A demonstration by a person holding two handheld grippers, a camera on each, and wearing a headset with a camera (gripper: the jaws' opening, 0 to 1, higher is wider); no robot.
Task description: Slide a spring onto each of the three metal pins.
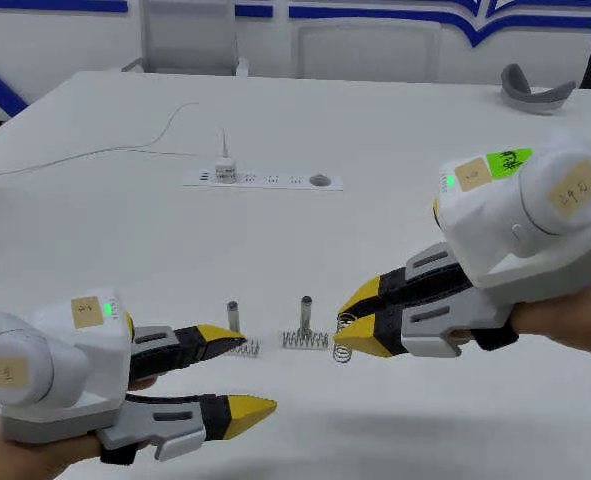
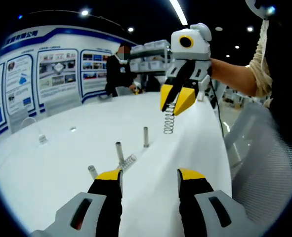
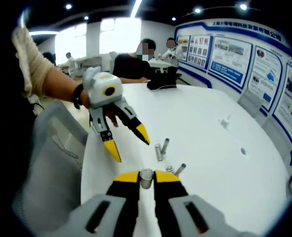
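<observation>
Spring (image 1: 342, 352) pinched between the right gripper (image 1: 341, 320) tips, held above the table (image 1: 425, 200). Just ahead of those tips stands an upright pin (image 1: 306, 313); a loose spring (image 1: 305, 340) lies flat at its base, between tips and pin. Second pin (image 1: 233, 316) stands just off the left gripper (image 1: 259, 371) upper tip, second loose spring (image 1: 243, 347) beside it. Left gripper jaws spread, holding nothing. Well beyond both grippers: power strip (image 1: 265, 180), cable (image 1: 95, 152).

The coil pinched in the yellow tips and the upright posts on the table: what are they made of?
The spring held by the right gripper looks like thin bare steel wire: silvery grey, open turns. The pins seem metal too: smooth grey cylinders with a dull sheen. Any plating cannot be told.
</observation>
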